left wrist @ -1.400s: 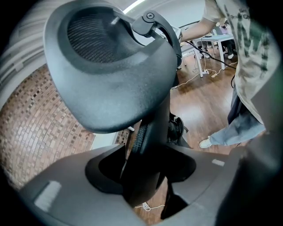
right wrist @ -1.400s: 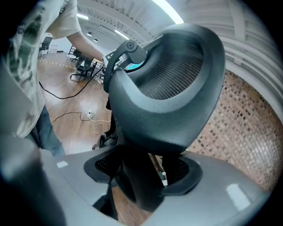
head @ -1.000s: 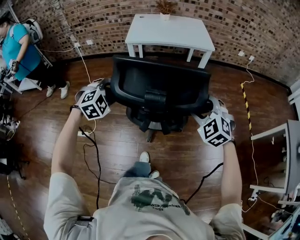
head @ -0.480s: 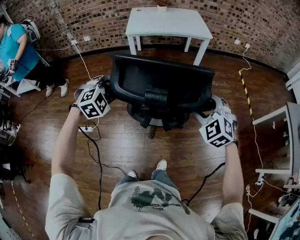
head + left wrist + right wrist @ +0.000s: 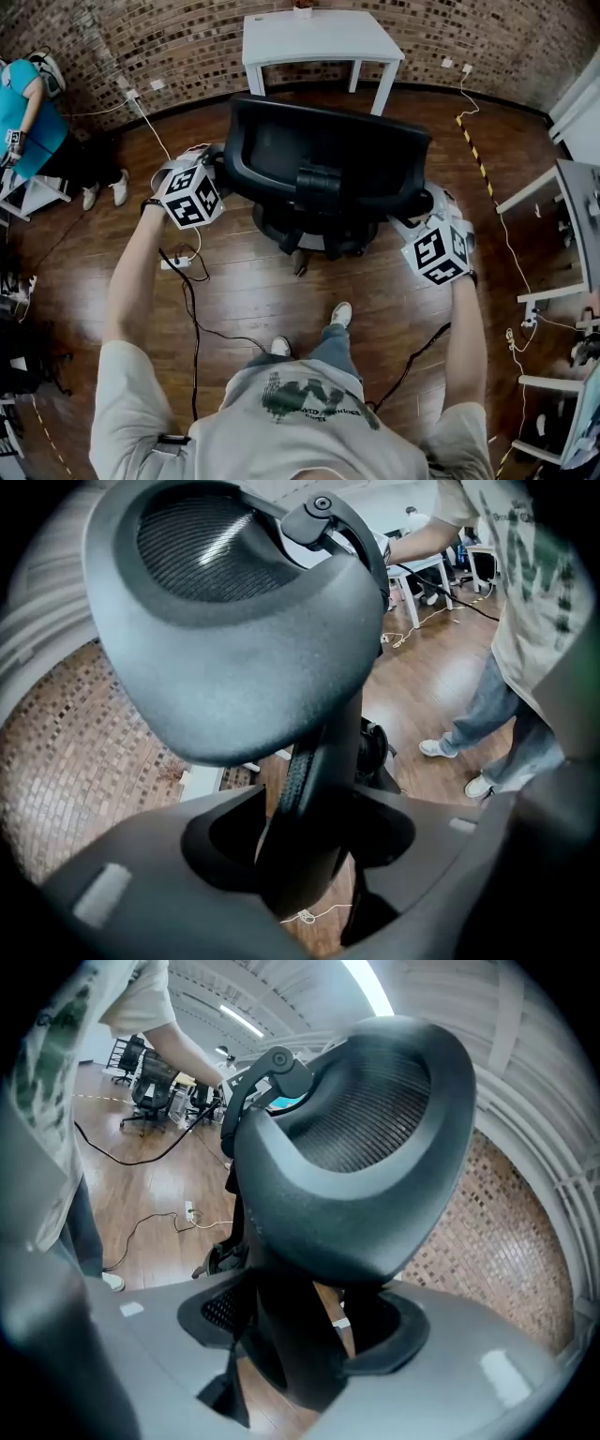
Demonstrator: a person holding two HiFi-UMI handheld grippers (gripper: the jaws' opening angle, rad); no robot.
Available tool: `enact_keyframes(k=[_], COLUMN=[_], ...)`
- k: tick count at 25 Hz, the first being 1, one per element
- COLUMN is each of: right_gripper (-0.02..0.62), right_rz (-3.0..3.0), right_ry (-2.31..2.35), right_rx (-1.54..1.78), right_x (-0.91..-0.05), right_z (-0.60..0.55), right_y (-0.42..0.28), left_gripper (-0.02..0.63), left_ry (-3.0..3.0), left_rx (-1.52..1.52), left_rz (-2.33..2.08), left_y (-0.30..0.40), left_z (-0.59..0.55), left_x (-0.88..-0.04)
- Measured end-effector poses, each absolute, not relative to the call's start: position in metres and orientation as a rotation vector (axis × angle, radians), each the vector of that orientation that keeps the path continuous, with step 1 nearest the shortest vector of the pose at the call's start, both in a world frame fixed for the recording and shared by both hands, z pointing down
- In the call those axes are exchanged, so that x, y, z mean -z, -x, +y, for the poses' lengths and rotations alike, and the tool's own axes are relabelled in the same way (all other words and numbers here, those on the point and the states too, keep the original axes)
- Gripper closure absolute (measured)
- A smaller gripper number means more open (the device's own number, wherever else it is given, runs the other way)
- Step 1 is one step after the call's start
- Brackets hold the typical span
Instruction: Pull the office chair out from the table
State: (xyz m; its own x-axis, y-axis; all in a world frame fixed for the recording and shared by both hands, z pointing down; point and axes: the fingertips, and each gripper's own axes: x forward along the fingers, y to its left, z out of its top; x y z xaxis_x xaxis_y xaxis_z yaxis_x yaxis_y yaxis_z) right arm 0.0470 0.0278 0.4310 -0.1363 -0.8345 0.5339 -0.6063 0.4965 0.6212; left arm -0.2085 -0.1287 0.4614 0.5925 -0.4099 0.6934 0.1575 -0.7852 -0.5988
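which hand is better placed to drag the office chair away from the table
Left, only slightly. The left hand-held gripper and right hand-held gripper each clamp one side of the office chair, but the left side sits nearer the table.

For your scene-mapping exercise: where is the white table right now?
In the head view, the white table stands at top centre against the brick wall, directly beyond the backrest of the office chair.

Even, bright indoor light leaves a soft sheen on the floor (image 5: 253,281). The head view bows the wall (image 5: 141,37) at its edges. The 2 gripper views are fisheye with black corners; a ceiling strip (image 5: 370,988) glares, and the close chair (image 5: 234,649) looks soft.
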Motion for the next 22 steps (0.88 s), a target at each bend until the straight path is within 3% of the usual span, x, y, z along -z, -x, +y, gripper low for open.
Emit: enact_keyframes(k=[22], right_gripper=[0.311], right_rz=[-1.712], right_ry=[-1.365], right_rx=[0.261], right_x=[-0.43], right_z=[0.106], right_y=[0.056], left_gripper=[0.354], left_ry=[2.141], left_rx=[1.085], left_rz=[0.017], left_y=[0.272], left_z=[-0.105], left_x=[-0.463])
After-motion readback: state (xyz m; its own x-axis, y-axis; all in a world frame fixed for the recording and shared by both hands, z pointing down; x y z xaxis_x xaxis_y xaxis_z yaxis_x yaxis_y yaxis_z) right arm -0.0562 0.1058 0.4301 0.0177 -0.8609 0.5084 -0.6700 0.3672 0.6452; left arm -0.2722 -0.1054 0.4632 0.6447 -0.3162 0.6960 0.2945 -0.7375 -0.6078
